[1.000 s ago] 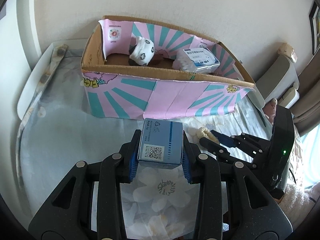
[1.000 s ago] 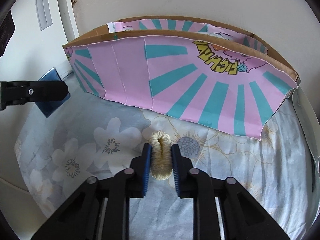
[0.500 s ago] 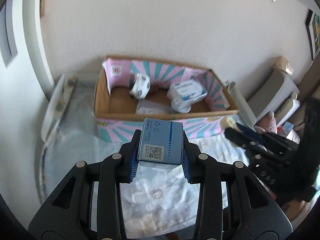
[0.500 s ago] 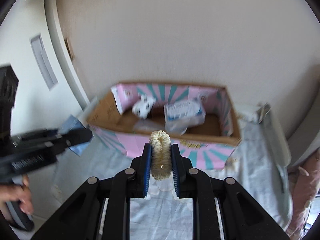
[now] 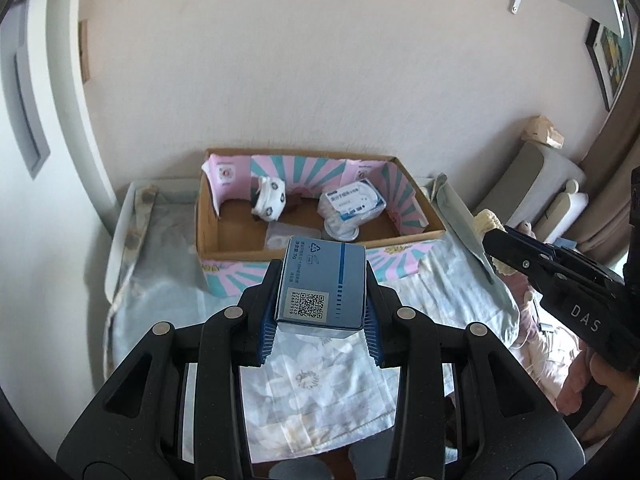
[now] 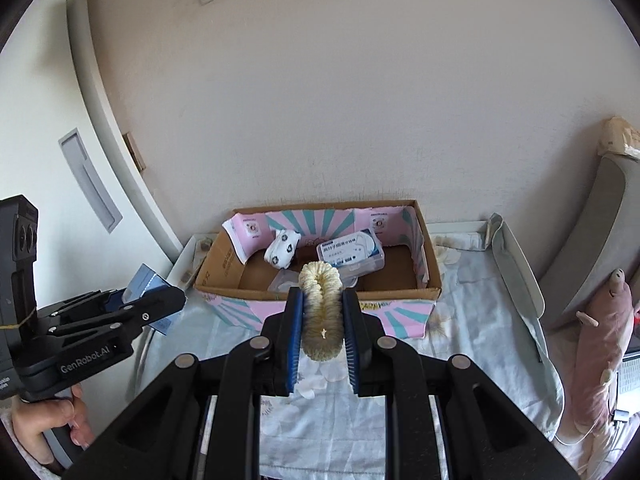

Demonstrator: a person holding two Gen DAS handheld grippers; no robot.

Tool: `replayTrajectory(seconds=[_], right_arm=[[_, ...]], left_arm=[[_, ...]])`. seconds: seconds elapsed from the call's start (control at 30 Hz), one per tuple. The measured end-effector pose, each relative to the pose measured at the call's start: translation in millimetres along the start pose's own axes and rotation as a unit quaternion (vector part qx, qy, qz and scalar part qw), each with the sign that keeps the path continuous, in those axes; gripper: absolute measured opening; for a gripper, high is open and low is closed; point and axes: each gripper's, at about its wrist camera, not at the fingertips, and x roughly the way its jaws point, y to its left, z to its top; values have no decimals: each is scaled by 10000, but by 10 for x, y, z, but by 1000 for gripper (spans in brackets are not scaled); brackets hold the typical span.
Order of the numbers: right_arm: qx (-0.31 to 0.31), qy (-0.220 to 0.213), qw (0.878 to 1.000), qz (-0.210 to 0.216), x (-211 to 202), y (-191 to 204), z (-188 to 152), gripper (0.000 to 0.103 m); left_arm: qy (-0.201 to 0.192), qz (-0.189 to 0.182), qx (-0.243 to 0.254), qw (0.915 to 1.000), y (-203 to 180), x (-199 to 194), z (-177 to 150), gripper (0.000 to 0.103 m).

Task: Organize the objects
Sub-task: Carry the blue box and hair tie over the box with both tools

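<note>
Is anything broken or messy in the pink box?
A little. The cardboard box has a pink liner that curls loose at its left corner, and the wipes pack sits tilted on a clear container. Nothing looks spilled.

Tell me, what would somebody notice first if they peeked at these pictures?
Probably the cardboard box lined in pink and teal stripes, sitting on the flowery sheet against the wall, with a white spotted sock and a wipes pack inside. Up close, the left gripper clamps a small blue box, and the right gripper squeezes a fuzzy cream scrunchie in the air before the box.
</note>
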Motion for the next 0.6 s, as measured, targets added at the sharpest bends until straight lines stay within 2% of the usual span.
replayTrajectory(seconds=[0.13,0.3,0.47,0.6], right_arm=[[-214,27,9997,100,117,63,274,18],[-448,194,9978,451,497,120,753,18],[-686,764,9912,842,1141,179,1069,18],[-784,1312,9831,1007,1723,211,1123,18]], left_arm=[[-36,-15,111,9999,62,2,201,33],[-7,-63,108,9999,178,192,552,33],[218,20,64,9997,309,556,811,33],[544,133,115,9984,385,928,857,33]])
